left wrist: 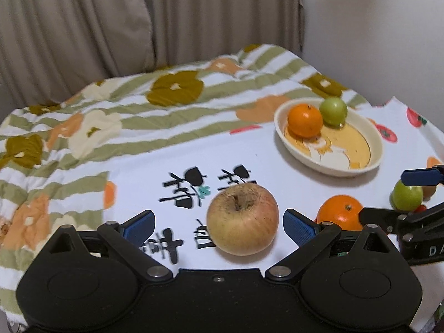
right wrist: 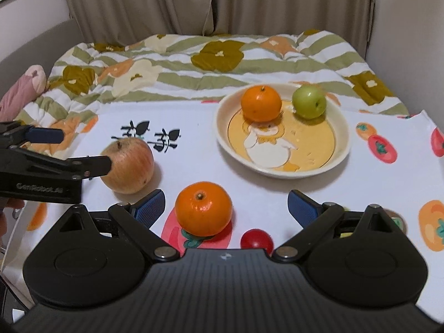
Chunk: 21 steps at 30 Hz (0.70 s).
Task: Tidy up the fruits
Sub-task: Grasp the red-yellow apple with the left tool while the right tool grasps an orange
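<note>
A cream bowl (left wrist: 327,163) (right wrist: 280,172) holds an orange (left wrist: 304,120) (right wrist: 260,103) and a green apple (left wrist: 333,111) (right wrist: 309,102). A large reddish apple (left wrist: 242,219) (right wrist: 128,165) lies on the white cloth between the open fingers of my left gripper (left wrist: 219,227), untouched. A loose orange (left wrist: 340,212) (right wrist: 204,208) lies between the open fingers of my right gripper (right wrist: 226,211), nearer its left finger. A small red fruit (right wrist: 256,240) lies close under the right gripper. Another green apple (left wrist: 407,196) sits on the cloth between the right gripper's fingers in the left wrist view.
The white printed cloth (right wrist: 194,111) lies over a striped floral quilt (left wrist: 111,116) on a bed. Curtains (right wrist: 222,2) hang behind. A pink cushion (right wrist: 23,91) lies at the left edge. The cloth's right edge drops off past the bowl.
</note>
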Each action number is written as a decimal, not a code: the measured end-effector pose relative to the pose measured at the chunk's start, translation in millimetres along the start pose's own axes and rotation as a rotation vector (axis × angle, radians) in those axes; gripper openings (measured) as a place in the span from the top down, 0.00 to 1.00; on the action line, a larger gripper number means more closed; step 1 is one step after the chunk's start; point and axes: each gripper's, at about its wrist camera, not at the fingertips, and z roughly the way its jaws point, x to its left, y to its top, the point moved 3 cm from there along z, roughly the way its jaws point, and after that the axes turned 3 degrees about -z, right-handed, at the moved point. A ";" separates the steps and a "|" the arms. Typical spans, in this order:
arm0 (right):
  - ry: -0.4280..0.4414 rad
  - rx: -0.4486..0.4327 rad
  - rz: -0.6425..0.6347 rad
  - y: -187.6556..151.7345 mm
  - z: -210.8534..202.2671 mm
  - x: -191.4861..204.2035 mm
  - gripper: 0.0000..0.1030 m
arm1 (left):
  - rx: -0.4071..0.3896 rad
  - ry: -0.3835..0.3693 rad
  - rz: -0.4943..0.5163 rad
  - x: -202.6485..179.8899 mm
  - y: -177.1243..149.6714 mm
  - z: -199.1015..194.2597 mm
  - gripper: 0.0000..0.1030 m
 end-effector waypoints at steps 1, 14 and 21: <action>0.000 0.007 0.001 -1.4 4.4 0.7 0.00 | 0.009 -0.011 0.008 -0.8 -0.7 5.8 0.02; 0.008 0.045 -0.038 -9.3 36.2 11.6 0.00 | 0.093 -0.100 -0.003 -0.2 -2.3 48.1 0.10; 0.010 0.054 -0.040 -10.5 42.4 12.8 0.00 | 0.112 -0.154 -0.039 -0.4 0.6 57.8 0.23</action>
